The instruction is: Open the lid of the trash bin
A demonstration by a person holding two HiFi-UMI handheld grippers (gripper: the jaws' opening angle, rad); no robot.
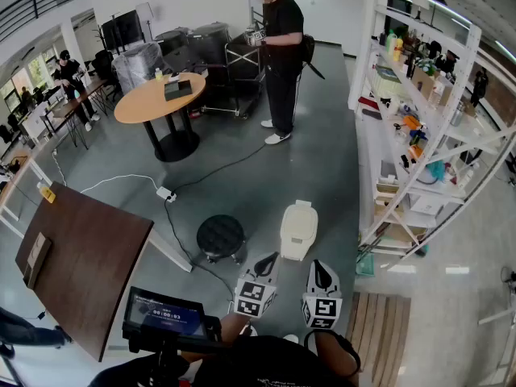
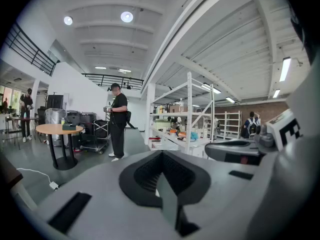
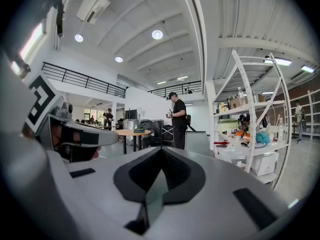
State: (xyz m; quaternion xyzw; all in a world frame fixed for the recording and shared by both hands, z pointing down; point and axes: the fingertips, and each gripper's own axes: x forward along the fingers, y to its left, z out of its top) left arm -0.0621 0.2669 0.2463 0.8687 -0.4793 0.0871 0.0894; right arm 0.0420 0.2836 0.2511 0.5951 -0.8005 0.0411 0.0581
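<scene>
Cream trash bin (image 1: 298,230) stands on grey floor (image 1: 242,176), lid down, just ahead of both grippers and apart from them. Black round stool (image 1: 220,236) just left of bin; white shelf rack (image 1: 419,135) to its right. Left gripper (image 1: 268,259) and right gripper (image 1: 319,266) held low, side by side (neither touches bin). Fingers of each pressed together, nothing between. Person in black (image 1: 282,55) stands farther back, near round orange surface (image 1: 157,99).
</scene>
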